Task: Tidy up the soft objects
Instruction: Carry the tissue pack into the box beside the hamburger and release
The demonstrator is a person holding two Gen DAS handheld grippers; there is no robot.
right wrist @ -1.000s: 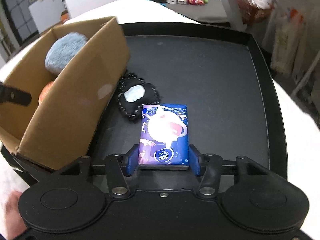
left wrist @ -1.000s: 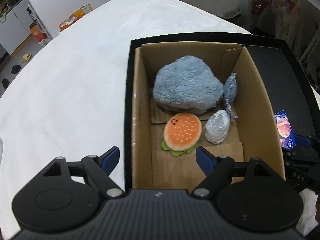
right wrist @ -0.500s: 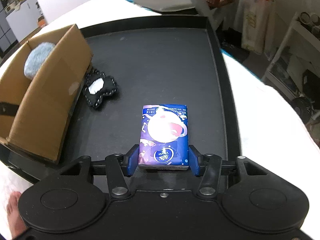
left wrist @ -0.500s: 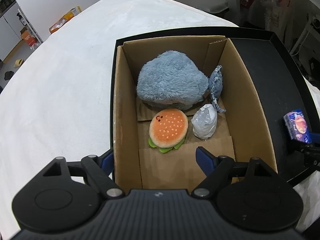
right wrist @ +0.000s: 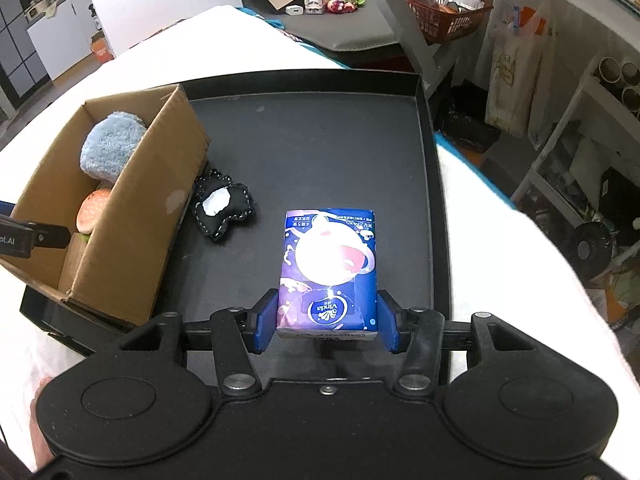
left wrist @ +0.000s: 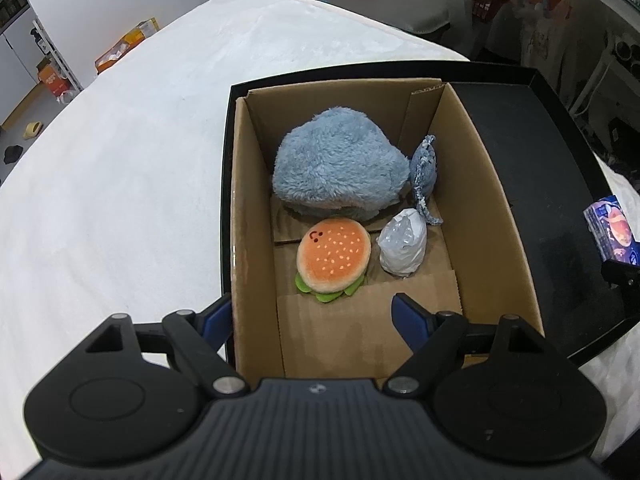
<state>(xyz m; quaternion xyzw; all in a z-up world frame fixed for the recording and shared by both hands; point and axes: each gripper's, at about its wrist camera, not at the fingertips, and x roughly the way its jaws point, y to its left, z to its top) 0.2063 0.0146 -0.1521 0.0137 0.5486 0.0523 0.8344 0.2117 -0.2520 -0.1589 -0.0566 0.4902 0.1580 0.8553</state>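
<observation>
My right tool (right wrist: 327, 324) grips a blue Vinda tissue pack (right wrist: 329, 270) by its near end, both blue pads pressed against the pack's sides, holding it above the black tray (right wrist: 320, 120). My left tool (left wrist: 312, 312) hangs wide apart and empty over the near end of the cardboard box (left wrist: 480, 208); one finger (left wrist: 218, 314) sits outside the box's left wall, the other (left wrist: 408, 316) inside it.

The cardboard box stands in the left part of the black tray, which rests on a surface covered in white cloth (left wrist: 120, 200). Inside the box, a fluffy blue-grey plush (left wrist: 336, 164) fills the far end. Just right of the plush, against the box's right wall, lies a small grey fabric toy (left wrist: 424, 168). In front of the plush sits a hamburger plush (left wrist: 333, 258) with an orange bun and green felt lettuce, and just beside the hamburger, on its right, stands a small white wrapped bundle (left wrist: 402, 246). The near stretch of the box floor is bare cardboard.

Outside the box, a black stitched soft toy with a white patch (right wrist: 220, 208) lies on the tray floor, just beside the box's right wall. The tissue pack is held to the right of that toy, well apart from the box.
</observation>
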